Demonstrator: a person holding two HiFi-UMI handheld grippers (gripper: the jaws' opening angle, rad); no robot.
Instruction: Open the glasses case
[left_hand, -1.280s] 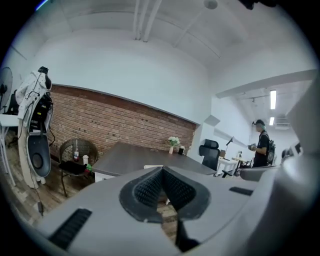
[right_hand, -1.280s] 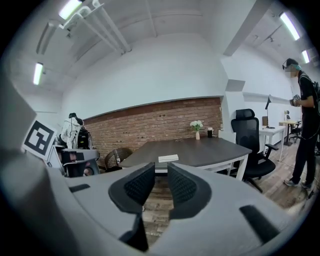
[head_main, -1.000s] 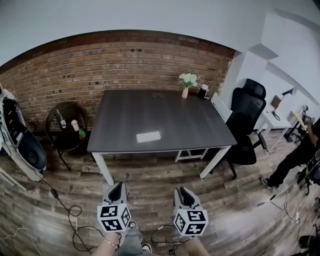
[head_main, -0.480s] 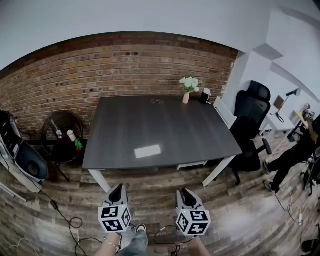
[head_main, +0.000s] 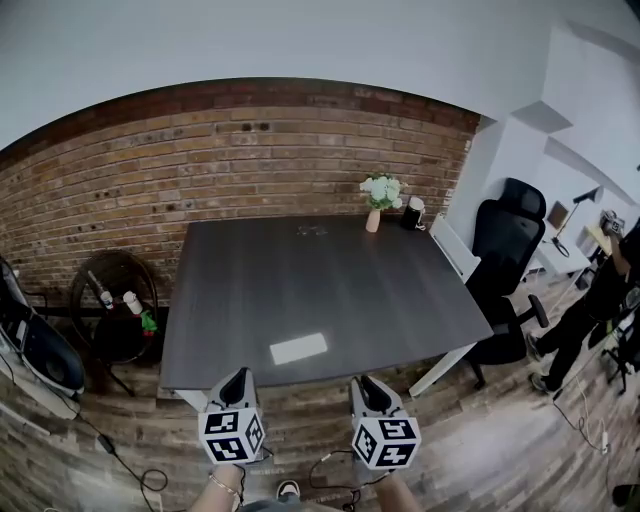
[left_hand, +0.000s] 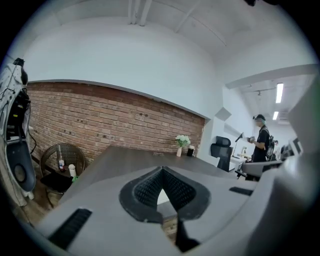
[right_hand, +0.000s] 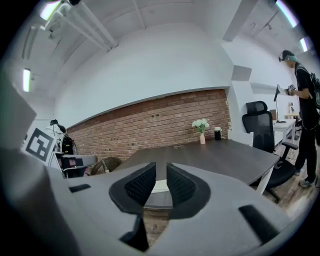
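- While we hold both tools low over the brown plank floor (head_main: 470, 450), the flat white rectangular glasses case (head_main: 298, 348) lies ahead of them and higher, on the dark grey matt table (head_main: 330, 270), close to its near edge.
- From the head view the case sits between the two tools. We judge neither clearly nearer, so both must travel forward and up to reach it.
- Its long axis runs left to right across our line of approach, with the right end turned slightly away.
- The left gripper (head_main: 236, 380) has its black ribbed pads pressed together at the tips, with nothing between them. The case shows only as a white patch through the gap lower down.
- The right gripper (head_main: 366, 386) has its jaws almost parallel with a narrow slit between them. It grips nothing, and the case shows white through the slit.
- The case looks smooth, thin and hard with rounded corners. We cannot make out a seam or hinge side from here.
- Nothing has touched the case, so we judge the opening not yet started.
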